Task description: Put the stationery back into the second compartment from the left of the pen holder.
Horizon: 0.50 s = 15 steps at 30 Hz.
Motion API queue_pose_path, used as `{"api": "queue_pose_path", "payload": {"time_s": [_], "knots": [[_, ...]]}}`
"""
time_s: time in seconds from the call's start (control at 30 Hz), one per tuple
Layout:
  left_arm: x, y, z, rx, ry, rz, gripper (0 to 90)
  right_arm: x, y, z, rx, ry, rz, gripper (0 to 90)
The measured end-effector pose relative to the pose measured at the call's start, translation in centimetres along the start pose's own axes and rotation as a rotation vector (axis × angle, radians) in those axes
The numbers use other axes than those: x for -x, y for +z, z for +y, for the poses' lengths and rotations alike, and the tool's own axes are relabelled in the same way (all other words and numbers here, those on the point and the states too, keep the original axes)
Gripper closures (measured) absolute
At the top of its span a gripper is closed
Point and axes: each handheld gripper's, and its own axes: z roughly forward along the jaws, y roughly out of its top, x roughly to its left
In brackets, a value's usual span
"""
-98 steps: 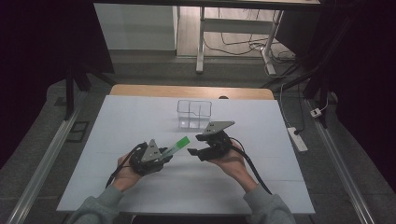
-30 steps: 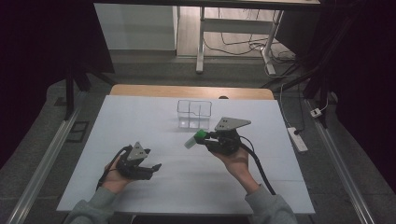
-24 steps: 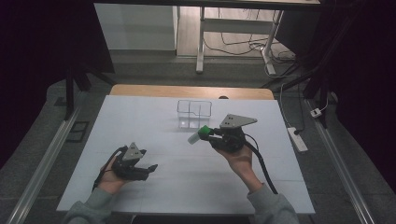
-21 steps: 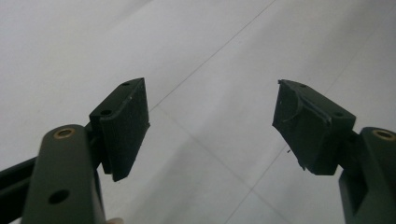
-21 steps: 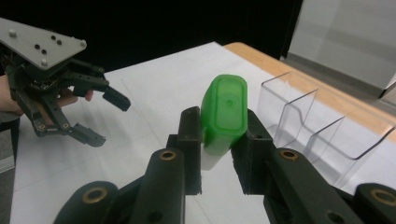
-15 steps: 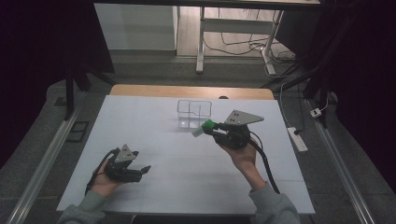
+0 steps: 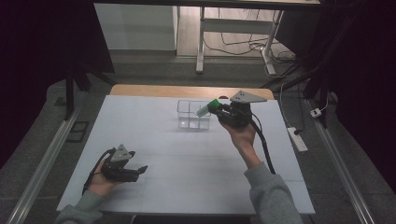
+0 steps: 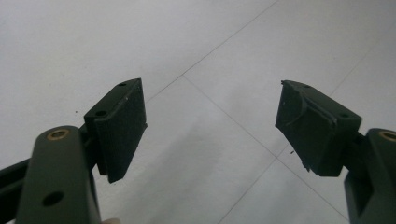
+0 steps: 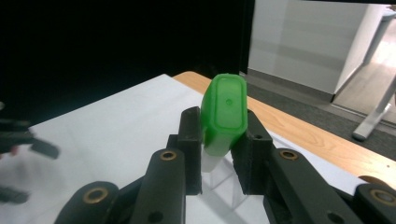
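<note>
High view: right gripper [image 7: 215, 108] is up over the far middle of the table [image 7: 154, 140], jaws clamped on a green-capped marker [image 7: 208, 107]. Marker's long axis runs out from the jaws toward the left & slightly down, free end over the clear box [image 7: 193, 114], which sits on the table's far part. Left gripper [image 7: 138, 170] sits low near the front-left, well apart from the marker, jaws w/ nothing between; they've just been opening.

Left gripper view: both pads [image 8: 120, 126] wide apart, only bare table [image 8: 224, 70] between.

Right gripper view: green cap [image 9: 225, 112] stands between the two pads, pinched on both sides, end face toward the cam; clear box partly visible below, behind jaws.
</note>
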Motion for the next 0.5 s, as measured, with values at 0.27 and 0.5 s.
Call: {"api": "queue_pose_path", "payload": {"time_s": [0.27,0.5], "knots": [[-0.4,0.0,-0.2,-0.003,-0.012,-0.002,24.0,1.8,3.4,0.9,-0.016,0.033,-0.031,73.9],[-0.5,0.0,-0.3,-0.005,-0.016,-0.003,24.0,2.8,5.8,-0.3,-0.071,0.067,-0.033,73.6]]}}
